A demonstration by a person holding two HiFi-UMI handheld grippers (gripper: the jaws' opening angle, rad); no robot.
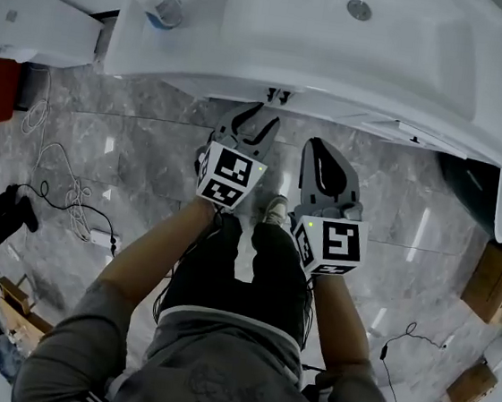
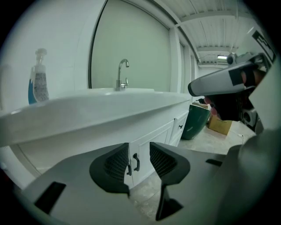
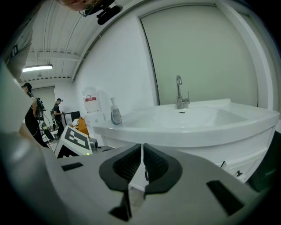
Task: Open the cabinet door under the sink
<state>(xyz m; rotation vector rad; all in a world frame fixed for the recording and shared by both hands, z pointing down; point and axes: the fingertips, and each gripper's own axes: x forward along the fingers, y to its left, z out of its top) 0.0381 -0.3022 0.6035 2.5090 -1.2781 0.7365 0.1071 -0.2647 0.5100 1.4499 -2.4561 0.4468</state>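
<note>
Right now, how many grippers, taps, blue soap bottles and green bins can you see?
Grippers: 2, the left gripper and the right gripper
Tap: 1
Blue soap bottle: 1
Green bin: 1
Total: 5

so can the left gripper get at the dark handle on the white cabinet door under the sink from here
Probably yes. The left gripper has its jaws apart and empty. The dark curved handle on the white cabinet door shows straight ahead through the gap, with nothing in the way. No contact yet.
</note>
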